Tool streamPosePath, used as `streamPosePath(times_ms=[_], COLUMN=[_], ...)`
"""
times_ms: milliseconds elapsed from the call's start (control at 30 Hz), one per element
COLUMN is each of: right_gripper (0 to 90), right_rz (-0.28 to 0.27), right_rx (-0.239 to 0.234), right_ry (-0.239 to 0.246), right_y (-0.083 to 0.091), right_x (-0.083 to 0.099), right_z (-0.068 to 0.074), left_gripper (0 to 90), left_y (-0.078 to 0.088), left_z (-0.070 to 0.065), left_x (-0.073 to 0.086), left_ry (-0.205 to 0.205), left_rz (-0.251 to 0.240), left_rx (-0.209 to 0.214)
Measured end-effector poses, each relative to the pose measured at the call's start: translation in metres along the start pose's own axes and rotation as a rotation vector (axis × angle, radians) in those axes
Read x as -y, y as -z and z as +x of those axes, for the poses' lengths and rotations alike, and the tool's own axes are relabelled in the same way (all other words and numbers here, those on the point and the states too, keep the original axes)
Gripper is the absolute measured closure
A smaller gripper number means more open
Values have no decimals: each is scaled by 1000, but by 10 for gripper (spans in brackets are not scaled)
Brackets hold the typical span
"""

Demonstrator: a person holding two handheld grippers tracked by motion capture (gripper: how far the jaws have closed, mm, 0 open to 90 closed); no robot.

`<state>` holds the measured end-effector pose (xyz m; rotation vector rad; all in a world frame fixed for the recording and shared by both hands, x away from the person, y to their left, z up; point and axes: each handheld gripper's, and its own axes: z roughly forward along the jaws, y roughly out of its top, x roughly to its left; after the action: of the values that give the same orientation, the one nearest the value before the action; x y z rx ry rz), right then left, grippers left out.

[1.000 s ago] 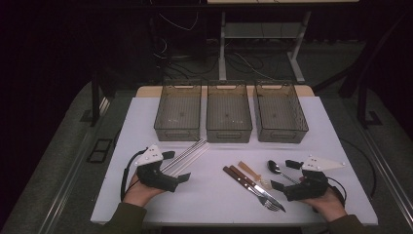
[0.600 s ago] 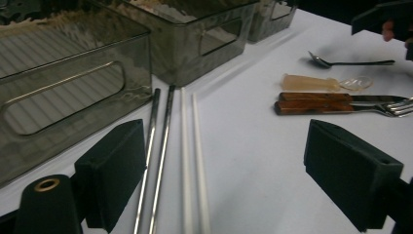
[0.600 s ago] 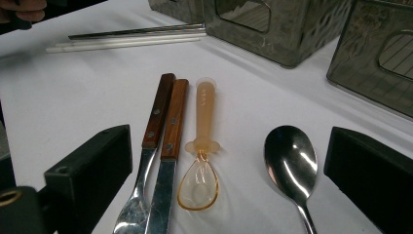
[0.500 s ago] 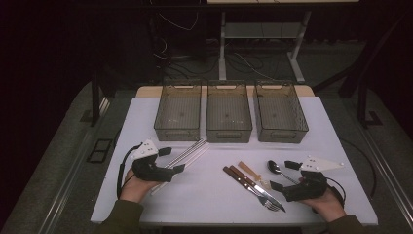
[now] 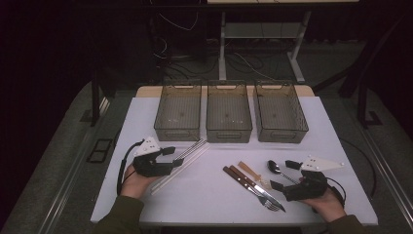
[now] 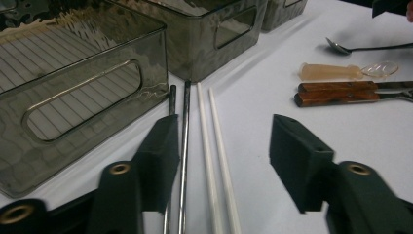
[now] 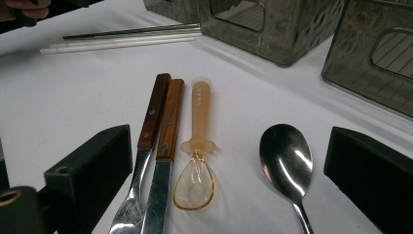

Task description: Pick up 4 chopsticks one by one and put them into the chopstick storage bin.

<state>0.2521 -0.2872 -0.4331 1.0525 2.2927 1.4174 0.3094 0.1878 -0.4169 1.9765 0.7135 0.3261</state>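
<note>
Three smoked, see-through plastic bins (image 5: 229,113) stand side by side across the upper middle of the high view, on the white table (image 5: 214,195) that covers the lower half of that frame. They sit where they sat a second ago.

At the lower left of the high view the left claw (image 5: 171,158) lies low on the table at the near end of the task's things: two slim metal rods (image 6: 184,146) and two white plastic sticks (image 6: 212,156), laid in a slanted bundle that runs up toward the leftmost bin. Since the earlier frame the hand has crept a little closer along the bundle, and the jaws have just been closing. In the left gripper view they stand half-closed around the sticks: the left jaw sits over one rod, while the right jaw is well apart from the white sticks, so nothing is grasped yet.

At the lower right of the high view the right claw (image 5: 285,175) rests unchanged, released, with its jaws wide. Between them in the right gripper view lie a wooden-handled fork (image 7: 141,161) and knife (image 7: 163,156), a small translucent amber spoon (image 7: 197,151) and a steel spoon (image 7: 285,158), none touched.
</note>
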Motion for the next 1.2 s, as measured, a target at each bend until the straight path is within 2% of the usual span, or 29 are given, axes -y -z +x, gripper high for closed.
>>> streamPosePath(times_ms=[133, 167, 233, 267, 333, 867, 1200], right_gripper=[38, 39, 39, 38, 38, 38, 39], right_rz=[1, 1, 1, 1, 0, 3, 6], right_rx=[2, 2, 3, 2, 2, 10, 11], right_ry=[2, 1, 1, 1, 1, 2, 2], right_y=[0, -1, -1, -1, 0, 0, 0], right_x=[0, 0, 0, 0, 0, 0, 0], right_z=[0, 0, 0, 0, 0, -1, -1], left_gripper=[542, 557, 576, 610, 652, 767, 802], left_y=[-2, -3, -4, -5, -5, -18, -28], left_z=[-1, -1, 0, 0, 1, 2, 3], left_x=[-1, -1, 0, 0, 0, 0, -1], left_ry=[-15, -10, -6, 12, 18, 30, 42], left_rz=[23, 46, 55, 70, 81, 214, 307], left_rx=[0, -7, -9, -16, -11, -19, -26])
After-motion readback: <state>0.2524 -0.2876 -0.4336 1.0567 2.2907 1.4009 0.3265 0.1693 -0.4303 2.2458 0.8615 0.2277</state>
